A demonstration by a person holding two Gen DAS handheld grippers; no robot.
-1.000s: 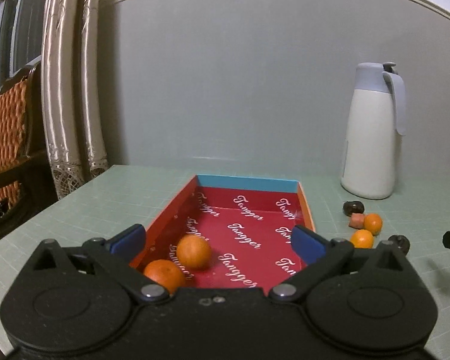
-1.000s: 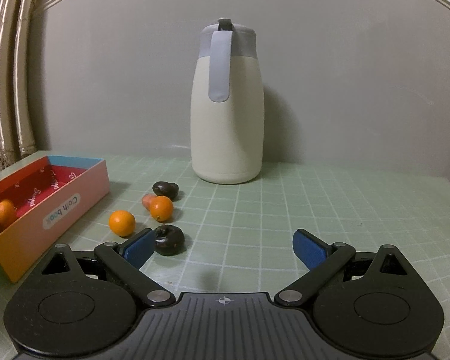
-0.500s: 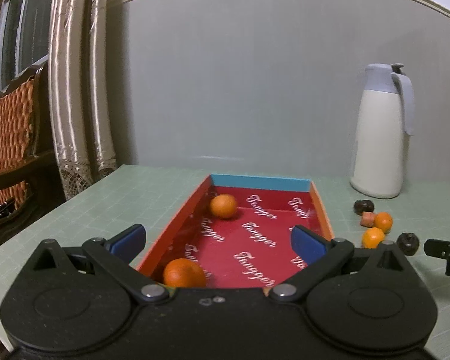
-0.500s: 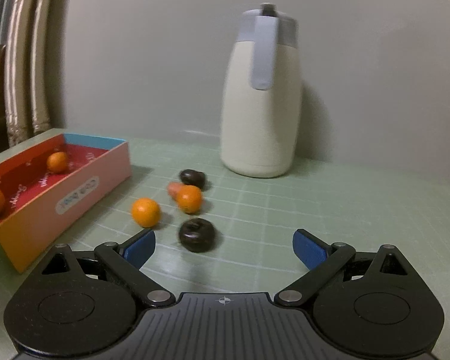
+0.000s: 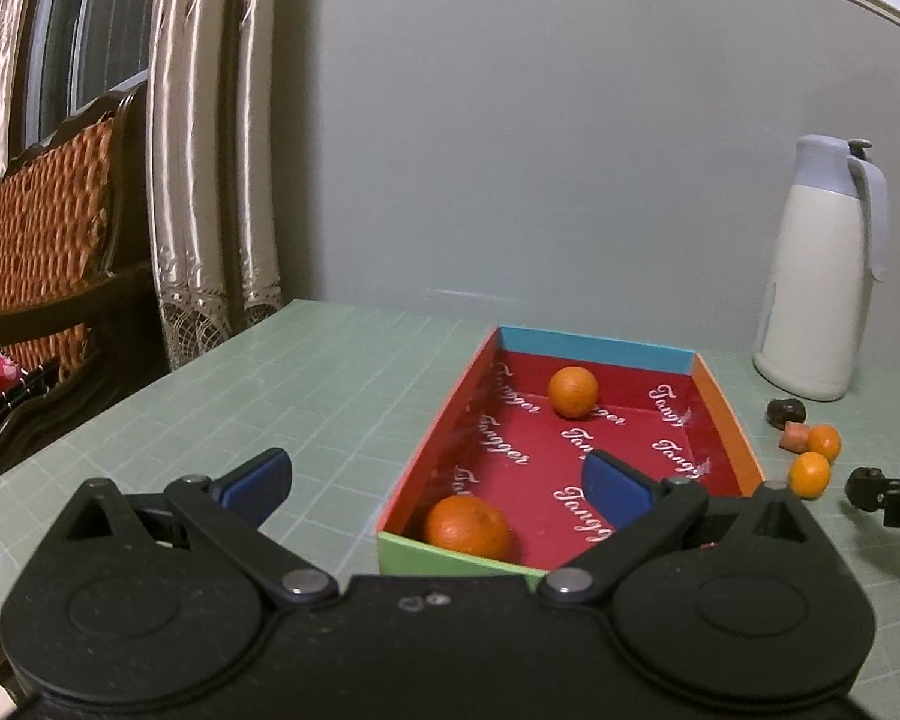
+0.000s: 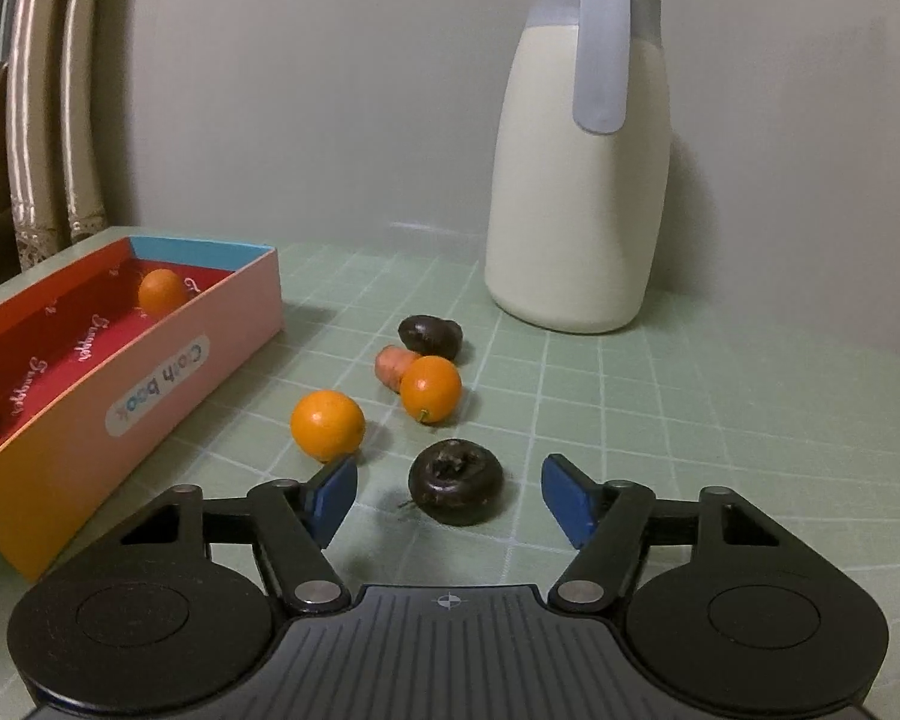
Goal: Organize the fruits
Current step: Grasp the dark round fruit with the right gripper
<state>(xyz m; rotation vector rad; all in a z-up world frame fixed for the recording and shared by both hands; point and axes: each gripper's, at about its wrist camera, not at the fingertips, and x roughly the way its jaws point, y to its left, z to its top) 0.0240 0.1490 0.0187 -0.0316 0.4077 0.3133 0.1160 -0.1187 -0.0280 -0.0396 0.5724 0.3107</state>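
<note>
A red-lined cardboard box (image 5: pixel 723 405) (image 6: pixel 168 360) holds two oranges, one at the near end (image 5: pixel 467 527) and one at the far end (image 5: pixel 573 391) (image 6: pixel 161 291). My left gripper (image 5: pixel 435 483) is open and empty above the box's near left corner. Right of the box lie two small oranges (image 6: pixel 327 425) (image 6: pixel 430 389), a carrot piece (image 6: pixel 393 363) and two dark fruits (image 6: pixel 456 481) (image 6: pixel 431 336). My right gripper (image 6: pixel 450 501) is open, with the near dark fruit between its fingertips on the table.
A cream jug with a grey lid (image 6: pixel 582 180) (image 5: pixel 822 276) stands at the back by the wall. Curtains (image 5: pixel 210 180) and a wicker bench (image 5: pixel 36 228) are beyond the table's left edge. The table has a green grid mat (image 6: pixel 720 420).
My left gripper has drawn back and left from over the box; one orange rolled to the far end. My right gripper has moved forward and down around the near dark fruit.
</note>
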